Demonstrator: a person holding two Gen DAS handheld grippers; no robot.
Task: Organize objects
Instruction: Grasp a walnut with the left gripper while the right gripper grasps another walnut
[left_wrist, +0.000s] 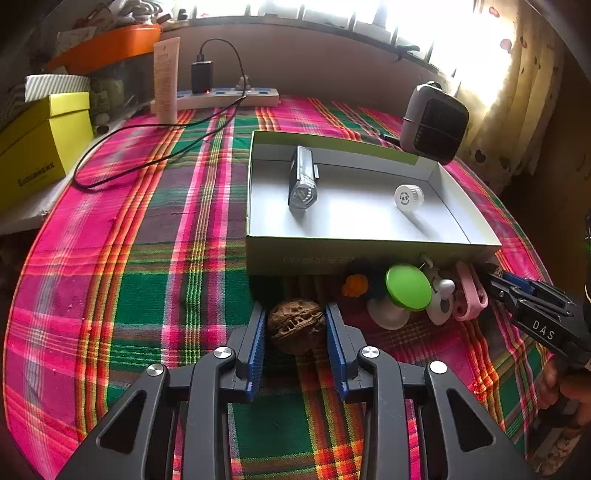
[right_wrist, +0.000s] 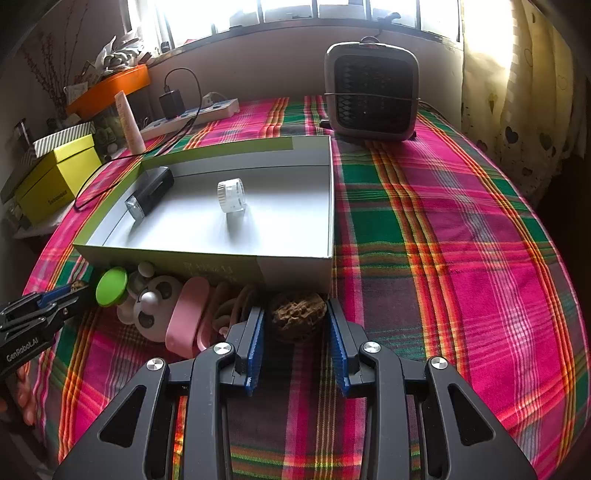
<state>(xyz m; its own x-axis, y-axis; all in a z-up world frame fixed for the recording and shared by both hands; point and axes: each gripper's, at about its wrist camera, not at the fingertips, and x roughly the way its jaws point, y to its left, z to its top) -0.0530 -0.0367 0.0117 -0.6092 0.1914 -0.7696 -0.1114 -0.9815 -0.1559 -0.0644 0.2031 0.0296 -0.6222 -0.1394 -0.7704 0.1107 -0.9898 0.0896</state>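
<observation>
A brown walnut (left_wrist: 295, 326) lies on the plaid cloth with my left gripper (left_wrist: 295, 306) around it, the blue pads (left_wrist: 258, 332) pressing on both its sides. A second walnut (right_wrist: 297, 315) sits just in front of the box and my right gripper (right_wrist: 295, 308) is shut on it in the same way. Each gripper also shows at the edge of the other's view, the right gripper (left_wrist: 496, 280) and the left gripper (right_wrist: 83, 288). The open shallow box (left_wrist: 369, 251) holds a black bike light (left_wrist: 303, 181) and a white round cap (left_wrist: 408, 197).
Along the box's front wall lie a green-topped white piece (left_wrist: 408, 286), a panda fan (left_wrist: 441, 295), a pink case (left_wrist: 469, 295), an orange and dark toy (left_wrist: 354, 284) and tan rings (right_wrist: 229, 306). A heater (right_wrist: 371, 92), power strip (left_wrist: 229, 96), cable and yellow box (left_wrist: 40, 147) stand behind.
</observation>
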